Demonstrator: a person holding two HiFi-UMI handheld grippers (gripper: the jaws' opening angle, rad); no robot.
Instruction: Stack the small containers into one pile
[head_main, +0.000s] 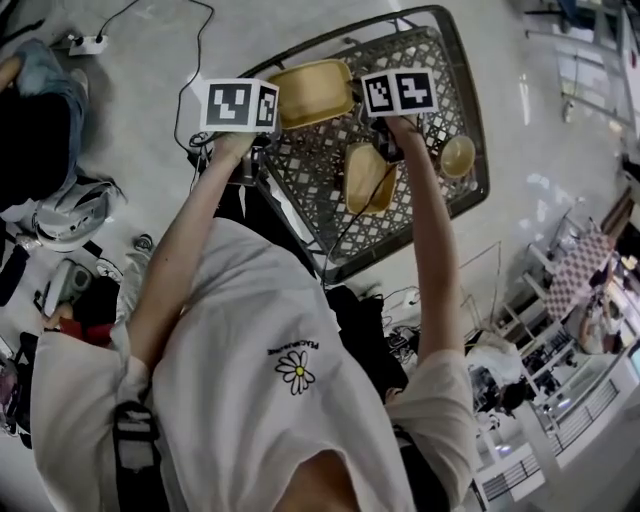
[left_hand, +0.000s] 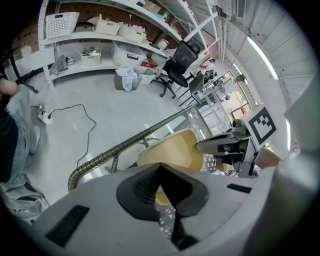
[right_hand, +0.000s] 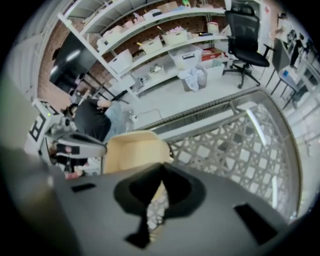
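A tan rectangular container (head_main: 310, 92) hangs between my two marker cubes over the metal lattice table (head_main: 440, 60). My left gripper (left_hand: 160, 167) is shut on its near rim, and the tan container (left_hand: 175, 149) stretches away beyond the jaws. At the opposite end my right gripper (right_hand: 159, 172) is shut on the same tan container (right_hand: 134, 150). Each gripper view shows the other gripper's tip at the far rim. A second tan container (head_main: 368, 177) lies tilted on the lattice below the right hand. A small round bowl (head_main: 458, 155) sits to the right.
The lattice table has a raised tubular rim (left_hand: 115, 150). Cables and a power strip (head_main: 88, 43) lie on the floor at the left, near a seated person (head_main: 30, 110). Shelving with bins (left_hand: 100, 30) and an office chair (left_hand: 182, 62) stand beyond.
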